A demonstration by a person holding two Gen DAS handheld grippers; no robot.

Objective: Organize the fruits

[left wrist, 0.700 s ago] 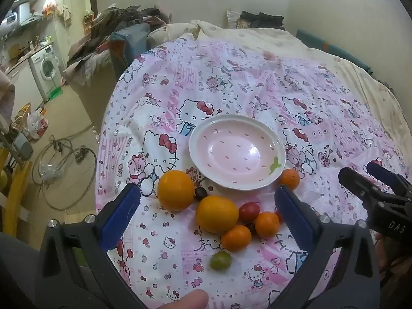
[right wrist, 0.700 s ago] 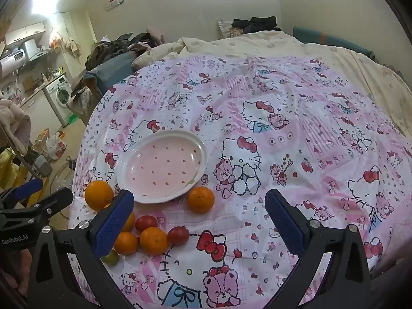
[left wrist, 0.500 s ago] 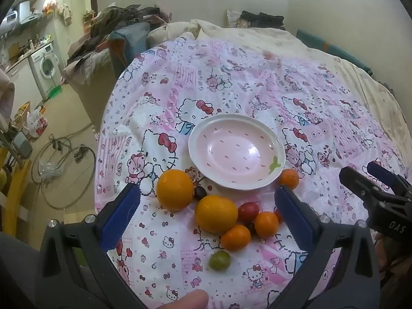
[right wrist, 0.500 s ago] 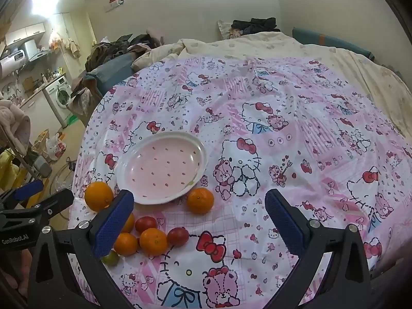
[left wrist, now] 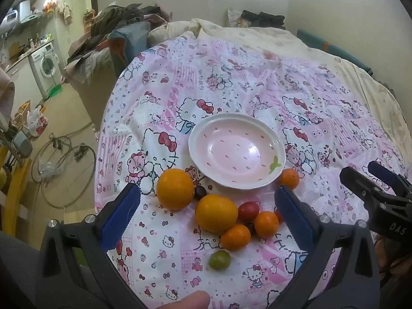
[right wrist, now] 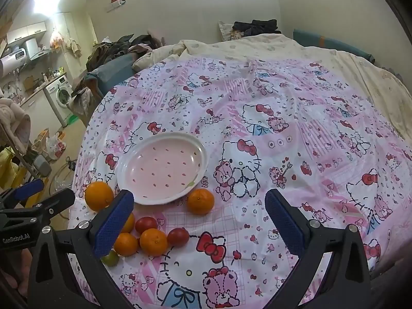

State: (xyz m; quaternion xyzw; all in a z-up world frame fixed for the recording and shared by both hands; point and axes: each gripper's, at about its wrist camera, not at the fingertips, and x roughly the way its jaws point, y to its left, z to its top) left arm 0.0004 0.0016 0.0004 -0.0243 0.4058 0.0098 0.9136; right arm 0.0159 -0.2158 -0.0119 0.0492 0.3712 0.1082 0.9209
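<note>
An empty pink plate (left wrist: pixel 237 152) with a white rim lies on the Hello Kitty bedspread; it also shows in the right wrist view (right wrist: pixel 162 168). Several fruits lie in front of it: two big oranges (left wrist: pixel 175 192) (left wrist: pixel 216 213), small tangerines (left wrist: pixel 235 237) (left wrist: pixel 266 224) (left wrist: pixel 289 178), red tomatoes (left wrist: pixel 248 210), a dark grape (left wrist: pixel 200 192) and a green fruit (left wrist: pixel 219 260). My left gripper (left wrist: pixel 206 216) is open and empty, above the fruit. My right gripper (right wrist: pixel 198 221) is open and empty, over the lone tangerine (right wrist: pixel 200 201) and red tomatoes (right wrist: pixel 178 237).
The bedspread's left edge (left wrist: pixel 103 134) drops to a floor with cables, bags and a washing machine (left wrist: pixel 45 64). Piled clothes (left wrist: pixel 123 20) lie beyond the bed's far left corner. A cream blanket (right wrist: pixel 257 49) covers the far part of the bed.
Both views drift very slightly. The fruit and the plate have not moved, and both grippers stay open.
</note>
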